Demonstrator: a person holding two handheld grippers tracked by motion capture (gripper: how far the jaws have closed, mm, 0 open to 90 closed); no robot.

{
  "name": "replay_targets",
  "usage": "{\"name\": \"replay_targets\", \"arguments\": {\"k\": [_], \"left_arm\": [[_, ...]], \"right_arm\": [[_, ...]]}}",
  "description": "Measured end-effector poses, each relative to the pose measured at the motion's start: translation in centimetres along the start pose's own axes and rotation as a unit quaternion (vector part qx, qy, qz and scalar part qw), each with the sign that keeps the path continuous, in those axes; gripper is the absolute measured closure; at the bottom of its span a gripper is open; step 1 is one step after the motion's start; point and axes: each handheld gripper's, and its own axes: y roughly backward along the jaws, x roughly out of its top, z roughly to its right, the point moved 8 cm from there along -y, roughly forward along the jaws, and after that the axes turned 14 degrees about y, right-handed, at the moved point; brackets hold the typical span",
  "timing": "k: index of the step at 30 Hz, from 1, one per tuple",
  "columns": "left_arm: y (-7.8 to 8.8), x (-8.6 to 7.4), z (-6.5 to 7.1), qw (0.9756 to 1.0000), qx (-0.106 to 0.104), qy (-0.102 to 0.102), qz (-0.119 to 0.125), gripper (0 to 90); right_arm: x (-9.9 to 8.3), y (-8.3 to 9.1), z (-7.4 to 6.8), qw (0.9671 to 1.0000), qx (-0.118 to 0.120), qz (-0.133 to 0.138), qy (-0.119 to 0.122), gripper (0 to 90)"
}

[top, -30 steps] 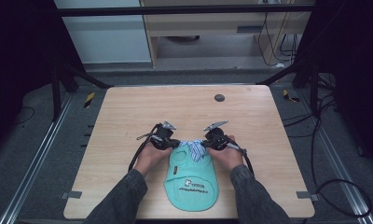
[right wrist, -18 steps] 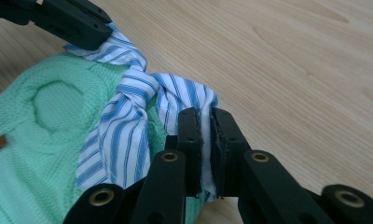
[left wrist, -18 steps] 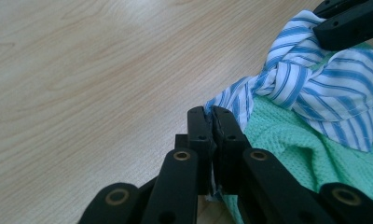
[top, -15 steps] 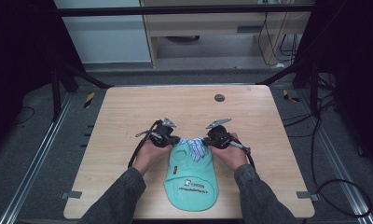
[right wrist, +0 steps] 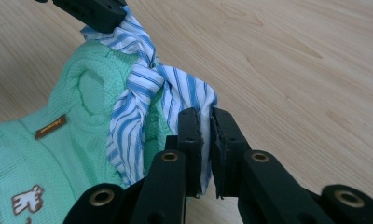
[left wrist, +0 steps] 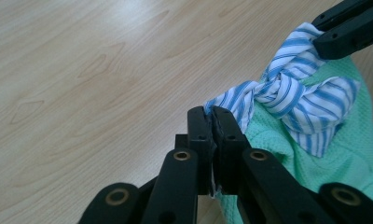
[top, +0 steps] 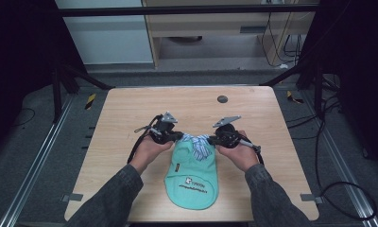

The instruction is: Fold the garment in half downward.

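Note:
A small mint-green knitted garment (top: 192,176) with a printed logo lies near the table's front edge, its blue-and-white striped collar (top: 198,143) pointing away from the person. My left gripper (top: 178,137) is shut on the collar's left end, and the striped cloth (left wrist: 287,100) runs from between its jaws (left wrist: 211,116) to the green knit (left wrist: 348,154). The right gripper (top: 213,140) pinches the collar's right end. In the right gripper view its pads (right wrist: 205,119) clamp the striped fabric (right wrist: 138,88) beside the green knit (right wrist: 58,154). The collar end hangs lifted between the two grippers.
The light wooden table (top: 130,118) has a small dark round mark (top: 222,99) near its far edge. Bare wood lies beyond and to both sides of the garment. Black frame posts and cables stand on the floor around the table.
Both hands have risen a little with the collar held, so the garment's collar end is lifted off the table while its lower part stays on the wood.

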Motion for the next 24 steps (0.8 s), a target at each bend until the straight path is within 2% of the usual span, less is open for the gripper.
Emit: {"name": "replay_targets", "arguments": {"k": [6, 10, 24], "left_arm": [[1.4, 1.1, -0.1, 0.9999, 0.009, -0.004, 0.011, 87.3], [1.9, 1.2, 0.0, 0.9998, 0.014, -0.008, 0.013, 87.3], [2.4, 1.2, 0.1, 0.9995, 0.020, -0.014, 0.018, 87.2]], "right_arm": [[1.4, 1.1, 0.1, 0.9997, 0.000, 0.013, 0.021, 83.6], [2.0, 1.7, 0.1, 0.9994, -0.004, 0.019, 0.030, 83.9], [2.5, 1.6, -0.2, 0.9990, -0.002, 0.011, 0.043, 84.5]]}}
